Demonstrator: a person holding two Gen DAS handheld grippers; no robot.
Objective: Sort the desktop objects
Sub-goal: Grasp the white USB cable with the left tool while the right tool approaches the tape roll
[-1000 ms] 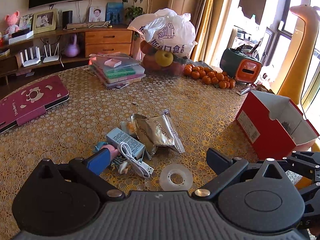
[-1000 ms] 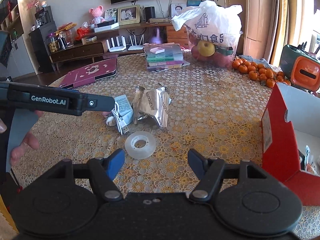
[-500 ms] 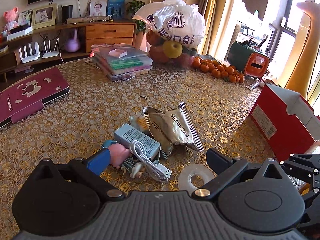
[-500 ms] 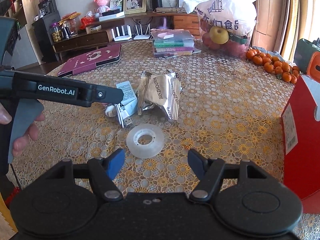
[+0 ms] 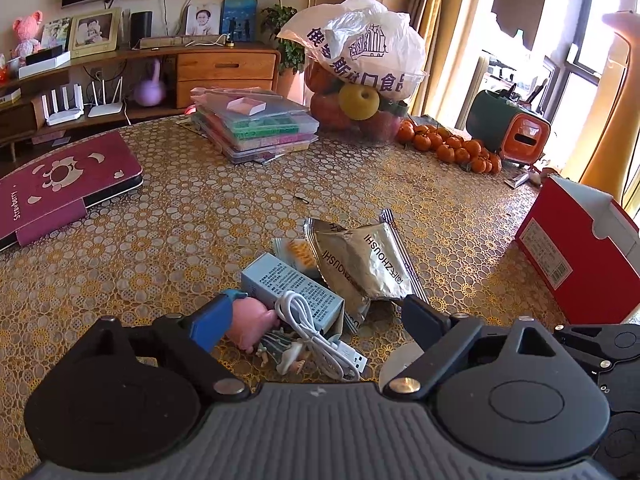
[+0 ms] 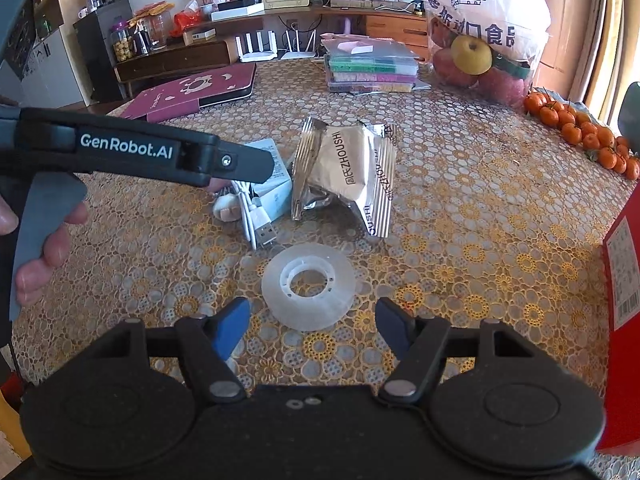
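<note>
**Ana:** Right wrist view first, biggest thing down. What carries everything?

**Ben:** A round table [image 6: 500,208] under a gold floral lace cover. At its right edge stands a red box [image 5: 576,264], open at the top. At the far side are a white plastic bag [image 5: 360,48] over apples and a pear, a stack of clear plastic cases [image 5: 256,128], a maroon folder [image 5: 60,184] to the left, and a heap of small oranges [image 5: 452,148] to the right.

**Ana:** And the clutter in the middle?

**Ben:** A crumpled silver snack packet [image 6: 348,168] lies there. Touching its left side is a pale blue carton [image 5: 292,292], with a coiled white USB cable [image 5: 316,328] draped over it. A small pink toy [image 5: 252,320] lies against the carton's near end.

**Ana:** Where are the grippers?

**Ben:** The left gripper [image 5: 316,316] hangs low over that cluster, fingers spread wide; the blue pad [image 5: 212,320] is right beside the pink toy, and I cannot tell whether it touches. In the right wrist view a person's hand [image 6: 44,240] grips its handle.

**Ana:** The right one?

**Ben:** The right gripper [image 6: 312,330] is also spread open, holding nothing. A clear tape roll [image 6: 308,284] lies flat on the cover just ahead of its fingertips, centred between them, apart from both pads. It sits near the cable's USB plug, not touching it.
</note>
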